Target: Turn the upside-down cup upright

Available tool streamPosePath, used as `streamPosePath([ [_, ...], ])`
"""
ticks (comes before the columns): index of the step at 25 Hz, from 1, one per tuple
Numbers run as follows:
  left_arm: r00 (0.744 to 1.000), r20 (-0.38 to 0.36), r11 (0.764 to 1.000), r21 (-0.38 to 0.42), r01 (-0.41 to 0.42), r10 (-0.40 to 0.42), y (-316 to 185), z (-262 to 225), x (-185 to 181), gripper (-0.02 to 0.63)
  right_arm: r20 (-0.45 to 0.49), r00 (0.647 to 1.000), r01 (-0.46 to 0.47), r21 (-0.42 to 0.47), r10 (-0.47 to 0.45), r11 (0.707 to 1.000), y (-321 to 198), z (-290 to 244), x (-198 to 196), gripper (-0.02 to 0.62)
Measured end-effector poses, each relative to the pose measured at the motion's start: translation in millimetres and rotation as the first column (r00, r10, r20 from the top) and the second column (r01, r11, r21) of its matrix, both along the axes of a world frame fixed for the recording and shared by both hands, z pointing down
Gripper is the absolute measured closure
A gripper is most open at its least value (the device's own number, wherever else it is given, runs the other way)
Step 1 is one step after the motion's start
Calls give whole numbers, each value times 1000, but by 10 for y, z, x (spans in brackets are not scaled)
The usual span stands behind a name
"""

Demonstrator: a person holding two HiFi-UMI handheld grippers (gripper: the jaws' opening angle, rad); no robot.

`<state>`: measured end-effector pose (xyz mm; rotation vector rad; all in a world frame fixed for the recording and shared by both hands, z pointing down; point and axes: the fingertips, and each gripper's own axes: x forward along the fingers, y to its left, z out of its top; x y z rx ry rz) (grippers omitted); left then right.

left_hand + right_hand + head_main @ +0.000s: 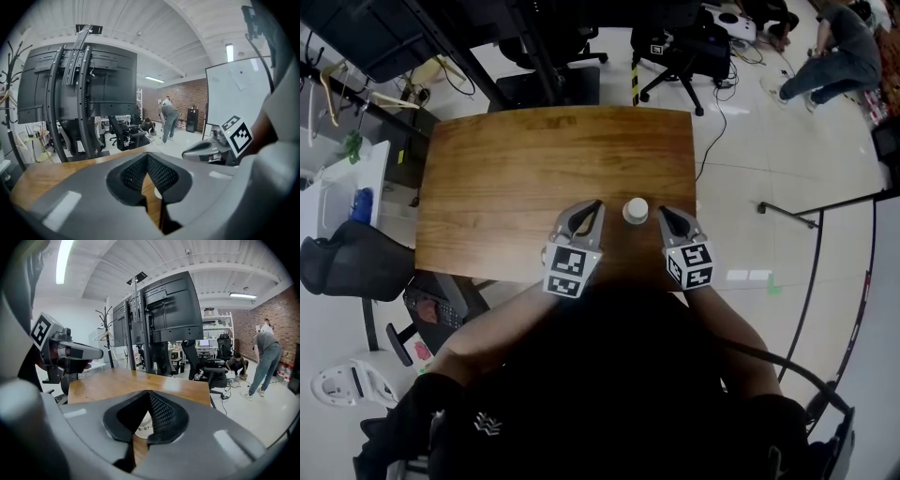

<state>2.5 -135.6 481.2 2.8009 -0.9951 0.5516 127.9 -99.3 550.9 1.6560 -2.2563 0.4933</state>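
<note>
A small white cup (636, 210) stands near the front edge of the wooden table (534, 159); from above I see only its round top, so I cannot tell which way up it is. My left gripper (596, 206) lies just left of it, jaws shut and empty. On the cup's other side my right gripper (663, 214) is also shut and empty. Neither touches the cup. In the left gripper view a sliver of the cup (158, 193) shows below the shut tips (147, 157). In the right gripper view the cup (143, 425) sits low behind the shut tips (149, 393).
Black office chairs (680, 52) and a large black screen stand (164, 319) are beyond the table's far edge. Another dark chair (352, 262) is at the left. A person (834, 56) bends over on the floor at the far right. A cable (712, 131) trails by the table's right edge.
</note>
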Motion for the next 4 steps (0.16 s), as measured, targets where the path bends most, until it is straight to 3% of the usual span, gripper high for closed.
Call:
streamPosePath([
  [4, 1000, 13, 1000, 3, -14, 14, -4, -3, 21, 606, 13, 1000, -4, 5, 4, 1000, -23, -24, 1, 595],
])
